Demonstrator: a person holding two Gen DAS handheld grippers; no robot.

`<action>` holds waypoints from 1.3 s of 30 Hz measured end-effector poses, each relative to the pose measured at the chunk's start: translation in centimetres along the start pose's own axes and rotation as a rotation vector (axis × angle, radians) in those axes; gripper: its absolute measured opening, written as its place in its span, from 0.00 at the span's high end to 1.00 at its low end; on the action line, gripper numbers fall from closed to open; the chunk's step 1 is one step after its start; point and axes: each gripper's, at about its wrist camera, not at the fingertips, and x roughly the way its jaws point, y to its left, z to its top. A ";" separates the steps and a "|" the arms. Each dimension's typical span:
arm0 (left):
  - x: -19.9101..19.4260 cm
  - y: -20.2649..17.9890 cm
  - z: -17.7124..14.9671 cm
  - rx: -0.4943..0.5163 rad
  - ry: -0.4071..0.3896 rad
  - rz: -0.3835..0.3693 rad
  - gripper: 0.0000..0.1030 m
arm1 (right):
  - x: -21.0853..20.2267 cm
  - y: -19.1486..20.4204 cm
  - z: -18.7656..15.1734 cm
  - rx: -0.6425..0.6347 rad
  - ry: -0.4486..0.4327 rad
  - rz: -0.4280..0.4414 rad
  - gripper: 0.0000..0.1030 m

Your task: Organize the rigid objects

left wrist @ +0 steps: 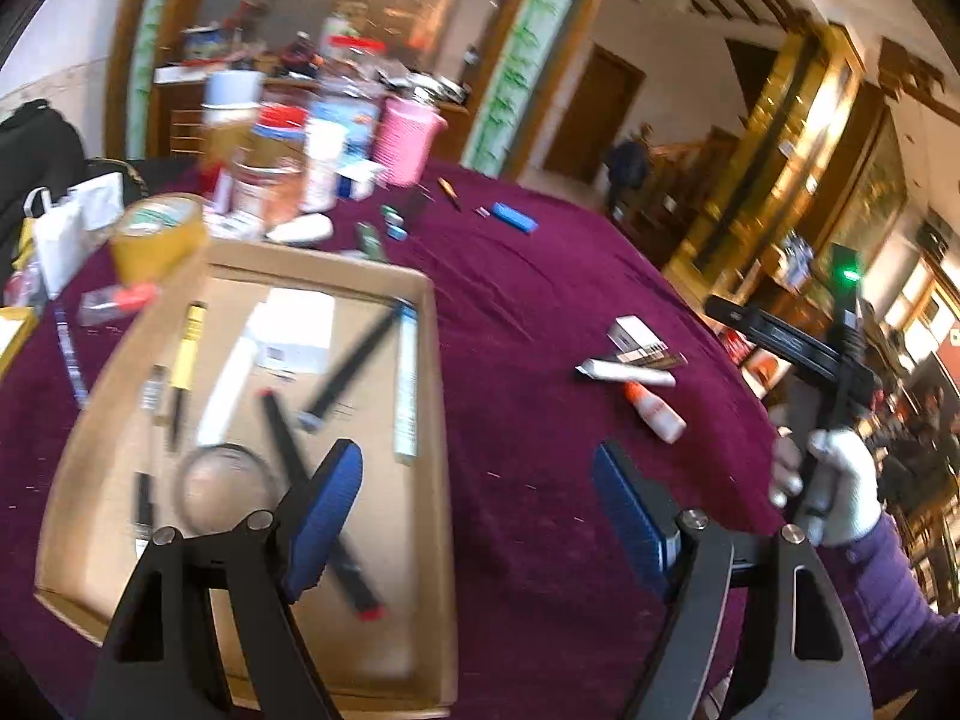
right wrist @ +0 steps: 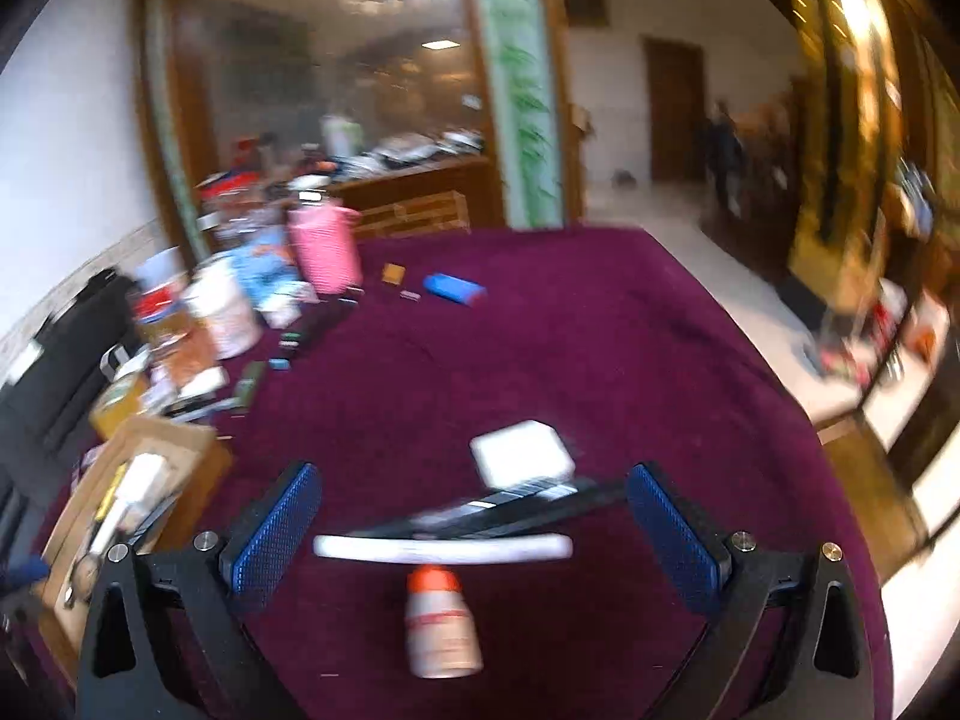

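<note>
A shallow cardboard tray [left wrist: 432,396] lies on the maroon tablecloth [left wrist: 540,312] and holds several pens, a white tube and a magnifying glass [left wrist: 225,480]. My left gripper [left wrist: 480,498] is open and empty over the tray's right edge. My right gripper [right wrist: 474,516] is open and empty above a white tube [right wrist: 444,547], a glue bottle with an orange cap [right wrist: 441,630], a dark flat pack [right wrist: 510,510] and a white box [right wrist: 522,450]. The same group shows in the left wrist view [left wrist: 636,372], with the right gripper's handle [left wrist: 840,372] in a gloved hand.
Clutter stands at the table's far left: a pink basket [left wrist: 408,138], jars, a tape roll [left wrist: 159,237], a white bag. A blue case [left wrist: 513,217], a pencil and small items lie beyond. The table edge drops off to the right [right wrist: 810,396].
</note>
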 end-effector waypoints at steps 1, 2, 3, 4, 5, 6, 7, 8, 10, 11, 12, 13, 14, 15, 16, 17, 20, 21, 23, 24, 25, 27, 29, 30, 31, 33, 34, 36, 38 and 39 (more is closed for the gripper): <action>0.6 -1.0 0.0 0.015 0.013 0.000 0.24 | 0.5 -1.2 -0.3 0.023 0.014 -0.009 0.01; 0.8 -1.4 0.0 0.022 0.019 0.001 0.24 | 1.2 -2.5 -0.3 0.055 0.030 -0.006 0.01; 1.2 -2.1 0.1 0.032 0.029 0.000 0.24 | 1.5 -3.8 -0.5 0.086 0.038 0.003 0.01; 1.6 -2.6 0.1 0.037 0.037 -0.001 0.24 | 2.0 -5.4 -0.6 0.126 0.041 0.006 0.01; 2.2 -3.3 0.2 0.042 0.051 -0.003 0.24 | 2.0 -6.9 -0.7 0.160 0.031 -0.003 0.01; 2.5 -3.6 0.3 0.043 0.059 -0.007 0.24 | 2.0 -8.2 -0.8 0.198 0.008 -0.019 0.01; 3.2 -4.3 0.4 0.044 0.076 -0.016 0.24 | 2.0 -9.7 -1.0 0.246 -0.038 -0.048 0.01; 3.7 -4.8 0.6 0.044 0.088 -0.025 0.24 | 1.9 -11.0 -1.3 0.281 -0.078 -0.067 0.01; 4.8 -5.6 0.8 0.044 0.109 -0.037 0.24 | 2.0 -13.1 -1.6 0.343 -0.118 -0.077 0.01; 5.5 -6.3 0.9 0.046 0.124 -0.044 0.24 | 2.3 -14.1 -1.8 0.372 -0.104 -0.063 0.01; 6.0 -6.7 1.0 0.049 0.133 -0.048 0.24 | 2.9 -15.1 -2.2 0.417 -0.066 -0.055 0.01; 6.8 -7.3 1.2 0.053 0.147 -0.053 0.24 | 3.2 -15.7 -2.3 0.451 -0.037 -0.051 0.01; 7.3 -7.6 1.2 0.053 0.155 -0.056 0.24 | 3.5 -16.1 -2.5 0.481 -0.017 -0.036 0.01; 8.1 -8.0 1.4 0.050 0.168 -0.064 0.24 | 3.8 -16.4 -2.6 0.498 -0.001 -0.029 0.01; 8.8 -8.3 1.4 0.045 0.179 -0.072 0.24 | 3.9 -16.4 -2.8 0.503 0.013 -0.035 0.01; 9.8 -8.7 1.6 0.035 0.197 -0.083 0.24 | 3.9 -16.4 -2.8 0.502 0.023 -0.038 0.01; 12.0 -9.4 1.9 0.013 0.230 -0.086 0.24 | 4.5 -16.4 -2.8 0.485 0.045 -0.030 0.01; 12.6 -9.5 2.0 0.007 0.237 -0.084 0.24 | 5.0 -16.3 -2.8 0.476 0.055 -0.027 0.01; 14.4 -9.6 2.4 -0.014 0.260 -0.065 0.24 | 5.5 -16.2 -2.9 0.461 0.075 -0.028 0.01; 15.0 -9.7 2.6 -0.020 0.267 -0.057 0.24 | 5.6 -16.1 -2.9 0.454 0.078 -0.027 0.01; 15.8 -9.8 2.9 -0.028 0.272 -0.044 0.24 | 5.6 -16.0 -2.8 0.448 0.076 -0.027 0.01; 17.0 -10.6 3.7 -0.023 0.263 -0.017 0.24 | 5.5 -15.8 -2.8 0.440 0.071 -0.033 0.01; 17.9 -11.6 4.3 0.000 0.244 0.003 0.24 | 5.6 -15.8 -2.8 0.442 0.072 -0.035 0.01; 18.5 -12.5 4.7 0.023 0.236 0.020 0.24 | 5.6 -15.9 -2.8 0.445 0.076 -0.033 0.01; 19.1 -13.4 5.0 0.053 0.230 0.024 0.24 | 5.7 -15.9 -2.8 0.448 0.081 -0.033 0.01; 20.1 -14.9 5.3 0.105 0.222 0.038 0.24 | 5.9 -15.9 -2.9 0.453 0.088 -0.035 0.01; 20.7 -15.7 5.3 0.137 0.219 0.055 0.24 | 5.9 -15.9 -2.9 0.453 0.089 -0.036 0.01; 22.3 -17.3 5.1 0.213 0.226 0.083 0.24 | 6.0 -15.9 -2.9 0.450 0.088 -0.039 0.01; 23.8 -18.5 4.5 0.283 0.256 0.116 0.25 | 6.0 -15.8 -2.9 0.444 0.089 -0.044 0.01; 24.2 -18.8 4.3 0.303 0.266 0.120 0.25 | 6.1 -15.8 -2.8 0.442 0.090 -0.044 0.01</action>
